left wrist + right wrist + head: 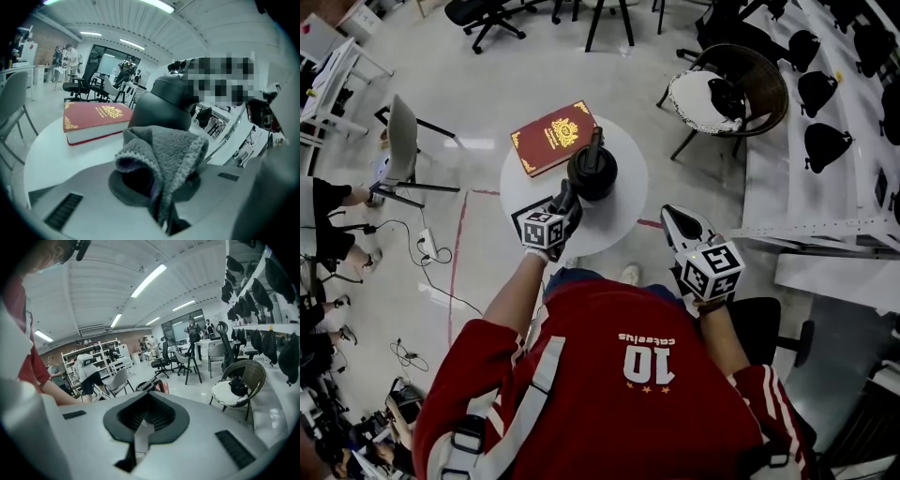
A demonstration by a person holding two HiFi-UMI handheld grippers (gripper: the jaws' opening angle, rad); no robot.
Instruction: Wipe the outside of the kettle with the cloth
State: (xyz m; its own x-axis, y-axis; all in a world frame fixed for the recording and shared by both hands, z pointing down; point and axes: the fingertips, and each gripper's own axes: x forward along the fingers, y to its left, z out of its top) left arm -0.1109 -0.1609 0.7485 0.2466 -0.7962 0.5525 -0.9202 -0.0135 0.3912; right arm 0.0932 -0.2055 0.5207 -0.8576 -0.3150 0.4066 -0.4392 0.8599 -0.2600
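On the round white table (619, 211) stands a black kettle (592, 169), its handle pointing away from me. My left gripper (565, 202) is at the kettle's near left side, shut on a grey fleecy cloth (164, 150). In the left gripper view the cloth bunches up from the left gripper (157, 187), and the kettle (164, 105) rises just behind it; I cannot tell whether they touch. My right gripper (680, 220) hangs off the table's right edge, shut with nothing in it. From the right gripper (146, 420) only the kettle's top (149, 384) shows.
A red book with gold print (553, 138) lies on the table's far left, close to the kettle. A wicker chair (741, 89) stands at the far right and a grey chair (401, 141) to the left. White shelving (825, 187) runs along the right. People stand further off.
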